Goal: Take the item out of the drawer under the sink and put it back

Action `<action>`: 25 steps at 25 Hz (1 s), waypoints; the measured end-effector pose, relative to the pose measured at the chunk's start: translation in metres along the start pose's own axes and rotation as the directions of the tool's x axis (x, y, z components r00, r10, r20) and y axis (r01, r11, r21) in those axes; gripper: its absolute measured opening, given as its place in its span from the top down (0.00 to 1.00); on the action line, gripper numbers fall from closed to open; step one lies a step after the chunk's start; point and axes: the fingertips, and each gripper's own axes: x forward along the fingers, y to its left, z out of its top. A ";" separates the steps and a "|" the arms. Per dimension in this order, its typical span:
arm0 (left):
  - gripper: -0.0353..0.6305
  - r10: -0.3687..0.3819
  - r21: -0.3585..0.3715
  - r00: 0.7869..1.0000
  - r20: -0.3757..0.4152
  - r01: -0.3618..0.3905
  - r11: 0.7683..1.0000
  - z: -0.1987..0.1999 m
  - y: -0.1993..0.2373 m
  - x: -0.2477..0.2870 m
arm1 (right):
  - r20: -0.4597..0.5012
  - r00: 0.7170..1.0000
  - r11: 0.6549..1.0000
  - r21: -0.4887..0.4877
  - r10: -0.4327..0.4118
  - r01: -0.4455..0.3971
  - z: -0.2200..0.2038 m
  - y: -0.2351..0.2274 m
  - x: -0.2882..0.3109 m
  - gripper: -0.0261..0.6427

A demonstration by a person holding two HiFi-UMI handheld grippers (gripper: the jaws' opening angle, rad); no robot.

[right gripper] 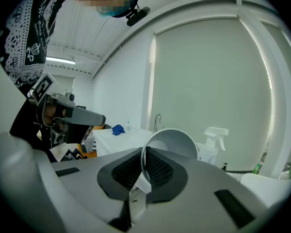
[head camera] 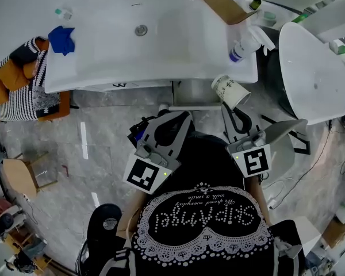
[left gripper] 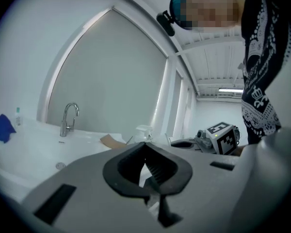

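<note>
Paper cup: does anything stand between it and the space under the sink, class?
Nothing visible does. The paper cup, pinched by its rim in the right tongs, hangs before the sink's front edge; the left tongs sit apart, to its left. The drawer itself cannot be made out.

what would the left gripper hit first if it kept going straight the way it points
Probably the front edge of the sink counter, heading toward the spray bottle. Whether the left gripper clears that edge in height is hard to judge.

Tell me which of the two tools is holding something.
The right tool: its jaws pinch the rim of the white paper cup. The left tool has nothing between its jaws.
</note>
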 end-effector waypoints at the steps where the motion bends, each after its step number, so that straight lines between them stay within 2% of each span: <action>1: 0.94 0.006 0.023 1.000 0.020 -0.007 1.000 0.004 0.002 -0.002 | 0.000 1.000 1.000 -0.006 0.005 -0.005 0.000 0.000 0.001 0.92; 3: 0.94 0.038 0.060 0.999 0.037 -0.040 0.997 0.008 0.008 -0.004 | -0.001 1.000 1.000 -0.024 0.011 -0.011 0.001 -0.001 0.002 0.92; 10: 0.94 0.106 0.051 0.993 0.054 -0.109 0.993 0.015 0.027 0.005 | -0.027 1.000 0.996 -0.082 0.013 -0.016 -0.006 -0.012 0.004 0.92; 13: 0.94 0.107 0.050 0.993 0.054 -0.110 0.993 0.015 0.028 0.013 | -0.037 0.999 0.993 -0.116 0.012 -0.017 -0.011 -0.017 0.006 0.92; 19: 0.94 0.079 0.045 0.996 0.052 -0.081 0.996 0.019 0.022 0.015 | -0.125 0.992 0.965 -0.255 0.035 -0.066 -0.017 -0.013 0.008 0.92; 25: 0.94 0.076 0.041 0.996 0.041 -0.077 0.996 0.015 0.020 0.021 | -0.066 0.997 0.980 -0.189 0.049 -0.061 -0.014 -0.018 0.013 0.92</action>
